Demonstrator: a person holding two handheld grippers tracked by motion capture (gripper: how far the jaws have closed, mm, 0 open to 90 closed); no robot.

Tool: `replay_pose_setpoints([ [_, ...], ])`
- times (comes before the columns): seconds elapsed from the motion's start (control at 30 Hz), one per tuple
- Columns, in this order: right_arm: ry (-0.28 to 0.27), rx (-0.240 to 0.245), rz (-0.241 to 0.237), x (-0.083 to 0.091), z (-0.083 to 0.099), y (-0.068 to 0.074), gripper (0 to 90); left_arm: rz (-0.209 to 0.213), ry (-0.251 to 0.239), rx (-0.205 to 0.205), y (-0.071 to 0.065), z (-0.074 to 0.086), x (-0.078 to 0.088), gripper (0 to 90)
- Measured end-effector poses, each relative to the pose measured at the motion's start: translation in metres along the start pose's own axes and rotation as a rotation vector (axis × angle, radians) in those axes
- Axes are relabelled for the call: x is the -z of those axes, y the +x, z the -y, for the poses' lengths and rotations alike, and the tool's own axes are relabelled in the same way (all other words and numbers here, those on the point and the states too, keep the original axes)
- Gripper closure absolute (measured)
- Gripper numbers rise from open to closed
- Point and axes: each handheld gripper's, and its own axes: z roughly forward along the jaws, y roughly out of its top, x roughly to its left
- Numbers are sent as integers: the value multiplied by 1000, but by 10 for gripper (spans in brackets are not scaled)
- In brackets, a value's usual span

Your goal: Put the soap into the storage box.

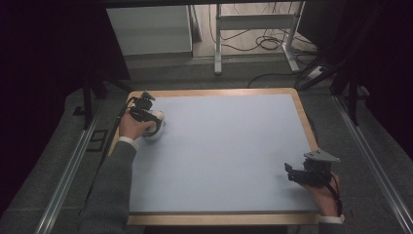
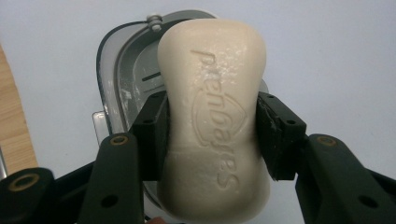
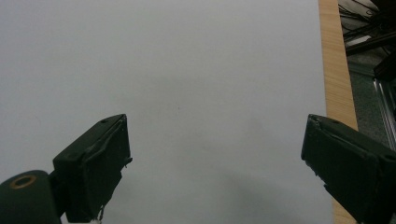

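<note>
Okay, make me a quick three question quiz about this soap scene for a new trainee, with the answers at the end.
1. True or false: the left gripper has its jaws closed on the bar of soap.
2. What lies directly beneath the soap in the left gripper view? A) a grey soap dish B) a folded towel C) a sponge
3. In what state are the right gripper jaws, and is anything between them?

Key
1. True: both pads press on the sides of the bar.
2. A
3. Wide open, with nothing between them; just the bare blue mat lies beyond.
</note>
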Motion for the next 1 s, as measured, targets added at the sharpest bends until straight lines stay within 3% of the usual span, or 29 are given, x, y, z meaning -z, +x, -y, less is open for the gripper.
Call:
replay_pose_setpoints([
  [0.23,1,-2,3,0,0,-1,78,1,3,7,0,3,-9,484],
  [0.33,1,-5,6,0,0,0,78,22,-30,18,-1,4,-5,433],
  [0.53,1,1,5,0,0,0,78,61,-83,-1,-8,7,9,359],
  [1.0,-5,0,4,2,-1,2,78,156,-178,-121,-37,28,30,284],
])
